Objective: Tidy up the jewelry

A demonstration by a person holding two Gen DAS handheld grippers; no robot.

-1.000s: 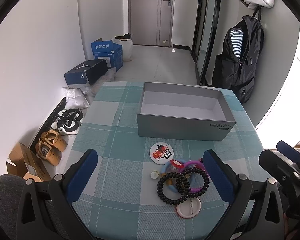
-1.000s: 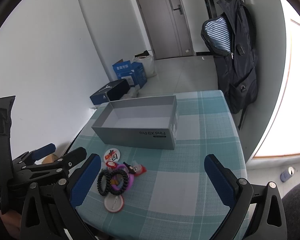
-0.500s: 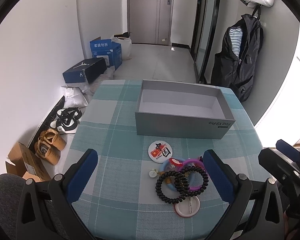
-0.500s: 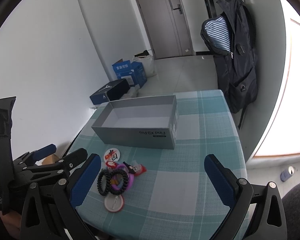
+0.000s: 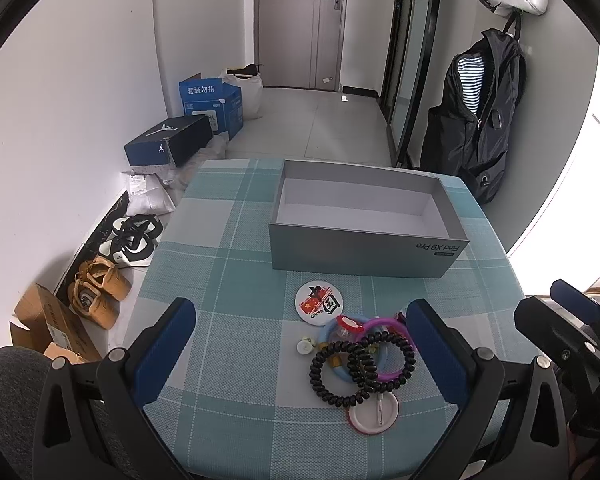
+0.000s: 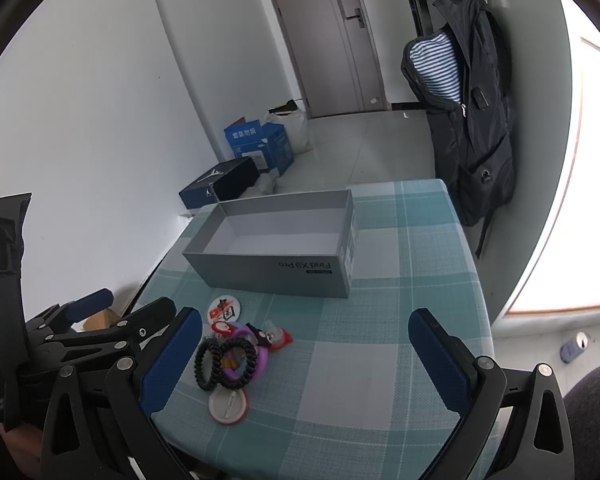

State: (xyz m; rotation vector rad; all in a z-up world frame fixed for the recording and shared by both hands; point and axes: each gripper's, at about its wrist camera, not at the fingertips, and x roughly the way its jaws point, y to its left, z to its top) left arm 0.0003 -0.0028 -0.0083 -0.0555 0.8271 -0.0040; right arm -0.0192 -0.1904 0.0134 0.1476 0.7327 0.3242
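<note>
A small heap of trinkets lies near the table's front edge: two black coil hair ties (image 5: 356, 368) (image 6: 220, 362), a purple ring (image 5: 384, 326), a light blue ring (image 5: 327, 330), a China badge (image 5: 318, 304) (image 6: 224, 310) and a white round badge (image 5: 374, 414) (image 6: 228, 406) face down. Behind them stands an empty grey box (image 5: 364, 220) (image 6: 276, 248). My left gripper (image 5: 300, 352) hangs open above the heap, holding nothing. My right gripper (image 6: 306, 354) is open too, over the table right of the heap.
The table has a teal checked cloth (image 5: 220, 260). On the floor to the left lie shoes (image 5: 132, 238), cardboard boxes (image 5: 210, 100) and a shoe box (image 5: 168, 144). A dark backpack (image 5: 476, 120) hangs at the right wall. A grey chair (image 5: 8, 400) is at the lower left.
The left wrist view has drawn back slightly, so the box and heap sit a little lower. The right gripper has hardly moved. Both stay open.
</note>
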